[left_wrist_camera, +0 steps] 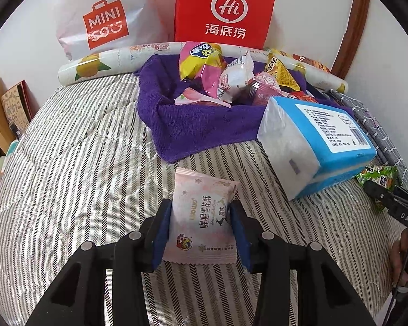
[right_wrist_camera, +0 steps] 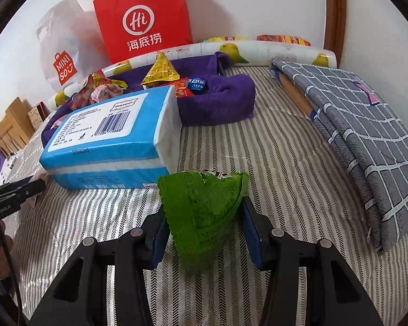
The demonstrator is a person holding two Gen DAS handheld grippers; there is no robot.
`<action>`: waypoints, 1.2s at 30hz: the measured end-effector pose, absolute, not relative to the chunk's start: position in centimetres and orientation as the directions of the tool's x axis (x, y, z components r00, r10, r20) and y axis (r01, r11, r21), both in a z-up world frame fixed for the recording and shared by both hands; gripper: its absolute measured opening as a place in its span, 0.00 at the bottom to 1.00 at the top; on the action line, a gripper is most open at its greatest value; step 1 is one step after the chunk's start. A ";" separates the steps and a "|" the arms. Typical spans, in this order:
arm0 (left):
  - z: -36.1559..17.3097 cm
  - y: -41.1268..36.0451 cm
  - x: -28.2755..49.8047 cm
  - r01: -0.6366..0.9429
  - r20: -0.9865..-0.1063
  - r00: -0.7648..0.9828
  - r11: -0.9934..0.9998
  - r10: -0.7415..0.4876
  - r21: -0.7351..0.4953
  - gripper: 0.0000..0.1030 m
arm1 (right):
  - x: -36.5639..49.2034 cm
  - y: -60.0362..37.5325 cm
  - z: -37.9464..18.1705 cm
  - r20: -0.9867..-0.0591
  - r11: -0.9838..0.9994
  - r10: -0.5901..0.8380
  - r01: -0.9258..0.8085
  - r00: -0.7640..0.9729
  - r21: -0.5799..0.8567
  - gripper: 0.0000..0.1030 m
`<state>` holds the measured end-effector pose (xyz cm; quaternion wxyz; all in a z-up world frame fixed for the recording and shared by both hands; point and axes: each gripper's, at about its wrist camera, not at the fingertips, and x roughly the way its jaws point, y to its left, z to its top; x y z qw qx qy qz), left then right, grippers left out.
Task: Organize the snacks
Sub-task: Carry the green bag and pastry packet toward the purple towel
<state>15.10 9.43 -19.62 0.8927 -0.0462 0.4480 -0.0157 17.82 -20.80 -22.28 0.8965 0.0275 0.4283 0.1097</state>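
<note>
Snacks sit in a heap inside a purple towel basket [left_wrist_camera: 193, 125] at the back of a striped grey and white bed cover [left_wrist_camera: 76, 163]. The left gripper [left_wrist_camera: 201, 225] pinches a pale pink flat snack packet with dark writing [left_wrist_camera: 201, 217] between its two blue pads, one on each side, and the packet lies just in front of the basket. The right gripper [right_wrist_camera: 206, 222] has a green crinkly three-cornered snack packet [right_wrist_camera: 204, 212] between its blue pads; the left pad touches it, but I cannot tell if the right pad presses on it. This green packet sits just in front of a blue and white plastic-wrapped tissue pack [right_wrist_camera: 108, 138], which leans on the basket. A red paper bag with white signs [left_wrist_camera: 223, 8] and a white plastic bag with a red logo [left_wrist_camera: 103, 21] stand by the wall behind. A white paper roll with yellow fruit pictures [right_wrist_camera: 272, 50] lies along the back. A grey checked folded cloth [right_wrist_camera: 359, 125] lies on the right side.
</note>
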 end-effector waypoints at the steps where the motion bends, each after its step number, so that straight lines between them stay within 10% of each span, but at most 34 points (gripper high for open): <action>1: -19.6 9.5 15.1 -0.013 -0.797 0.599 0.994 -0.077 -0.106 0.40 | 17.8 -20.6 -22.3 -0.763 0.976 0.212 -0.173 0.611 0.132 0.47; 36: -13.1 5.7 11.8 0.074 -0.763 0.612 0.976 -0.207 -0.205 0.37 | 13.9 -21.3 -18.2 -0.711 0.961 0.276 -0.209 0.647 0.182 0.46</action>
